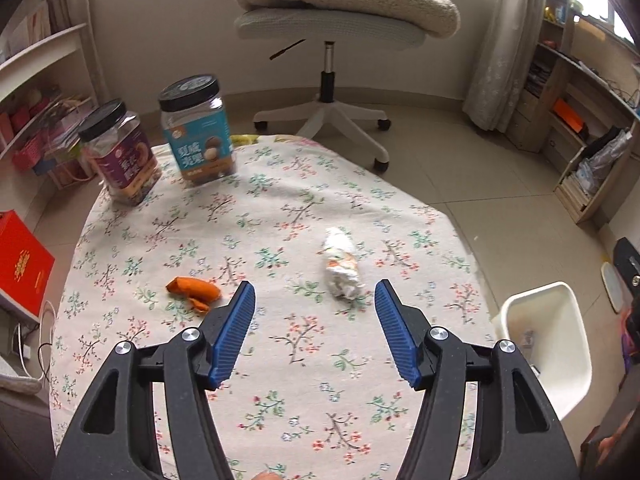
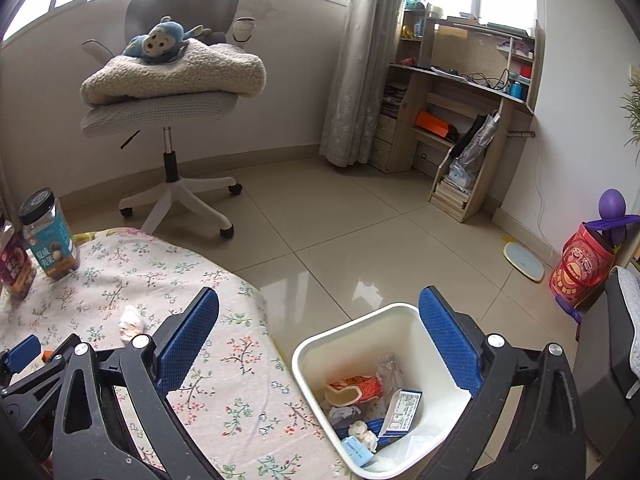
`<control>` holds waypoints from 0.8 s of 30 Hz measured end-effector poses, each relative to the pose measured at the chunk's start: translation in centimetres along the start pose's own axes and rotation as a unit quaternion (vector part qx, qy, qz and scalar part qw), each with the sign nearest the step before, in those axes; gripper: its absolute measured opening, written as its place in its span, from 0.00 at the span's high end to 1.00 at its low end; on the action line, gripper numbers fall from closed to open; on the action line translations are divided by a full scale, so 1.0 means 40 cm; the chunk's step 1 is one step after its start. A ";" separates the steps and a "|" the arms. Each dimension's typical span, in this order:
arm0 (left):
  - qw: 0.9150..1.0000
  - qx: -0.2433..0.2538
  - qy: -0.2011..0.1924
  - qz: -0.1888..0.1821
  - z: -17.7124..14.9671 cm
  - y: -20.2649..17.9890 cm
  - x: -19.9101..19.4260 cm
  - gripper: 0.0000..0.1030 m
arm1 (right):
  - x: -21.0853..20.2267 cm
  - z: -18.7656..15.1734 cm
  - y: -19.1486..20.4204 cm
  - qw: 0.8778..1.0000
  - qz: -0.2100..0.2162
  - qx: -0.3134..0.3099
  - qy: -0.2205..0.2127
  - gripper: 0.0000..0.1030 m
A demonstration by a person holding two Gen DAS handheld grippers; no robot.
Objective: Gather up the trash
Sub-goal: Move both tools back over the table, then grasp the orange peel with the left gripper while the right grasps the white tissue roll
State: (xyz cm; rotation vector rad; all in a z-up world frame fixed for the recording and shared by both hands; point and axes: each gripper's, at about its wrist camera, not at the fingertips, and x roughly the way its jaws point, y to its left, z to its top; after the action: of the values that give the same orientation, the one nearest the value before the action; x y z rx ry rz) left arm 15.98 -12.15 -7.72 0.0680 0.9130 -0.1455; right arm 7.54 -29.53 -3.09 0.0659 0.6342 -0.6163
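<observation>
A crumpled white wrapper (image 1: pixel 341 268) lies on the floral tablecloth (image 1: pixel 280 200), just ahead of my left gripper (image 1: pixel 315 294), which is open and empty above the cloth. An orange peel (image 1: pixel 194 290) lies to the left of the left finger. The wrapper also shows in the right wrist view (image 2: pixel 131 322). My right gripper (image 2: pixel 319 300) is open and empty, held above a white trash bin (image 2: pixel 308 350) that holds several pieces of trash. The bin also shows in the left wrist view (image 1: pixel 560 344), on the floor by the table's right edge.
Two snack jars with black lids (image 1: pixel 196 132) (image 1: pixel 118 152) stand at the table's far left. An office chair (image 2: pixel 172 92) with a blanket and plush toy stands beyond the table. A red box (image 1: pixel 22 264) sits left, a wooden desk shelf (image 2: pixel 460 120) at the right wall.
</observation>
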 end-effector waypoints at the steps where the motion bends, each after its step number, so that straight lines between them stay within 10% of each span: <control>1: 1.000 -0.012 0.012 0.016 0.000 0.034 0.024 0.40 | 0.001 0.000 0.023 1.000 0.005 -0.003 0.002 0.07; 9: 0.982 -0.133 0.108 0.081 -0.024 0.254 0.218 0.40 | 0.014 -0.014 0.175 0.998 0.041 -0.033 0.023 0.07; 20: 0.962 -0.224 0.142 0.067 -0.005 0.312 0.368 0.44 | 0.109 -0.022 0.219 0.993 0.063 -0.011 0.101 0.07; 24: 0.972 -0.182 0.122 0.082 0.002 0.298 0.368 0.74 | 0.132 -0.026 0.234 0.990 0.073 -0.003 0.121 0.07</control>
State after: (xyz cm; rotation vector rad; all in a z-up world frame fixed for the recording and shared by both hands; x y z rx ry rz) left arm 26.74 -1.82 -19.36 -0.1824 1.1613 0.1900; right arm 15.55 -24.35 -8.12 0.1818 0.8577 -0.4676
